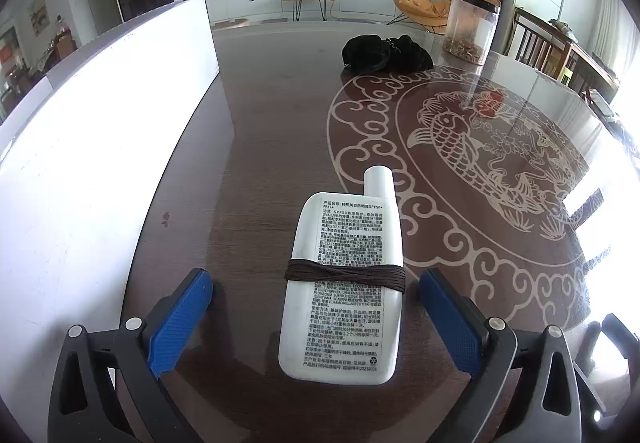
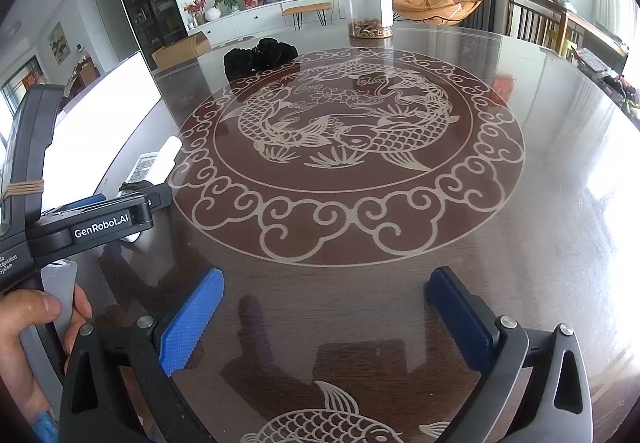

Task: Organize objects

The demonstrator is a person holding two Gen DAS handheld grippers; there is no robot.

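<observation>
White board [image 1: 100, 131] standing along the far-left bench [image 1: 272, 115] edge. Just right of it, sunscreen bottle [image 1: 344, 283] flat on the bench, wrapped with brown thread [image 1: 345, 275], between the left gripper [image 1: 316, 307] jaws: spread wide, touching nothing. Risk: nudging the glossy bottle sideways on re-approach. Only in the right wrist view: the hand [image 2: 24, 339] gripping the left tool. Right gripper [image 2: 324, 311] jaws released, empty, above bare bench. Far right, clear jar [image 1: 472, 27], black cloth [image 1: 386, 53].

Glossy glass-topped table [image 1: 280, 115], smooth white plastic bottle [image 1: 344, 283] wrapped in brown thread [image 1: 344, 275].
</observation>
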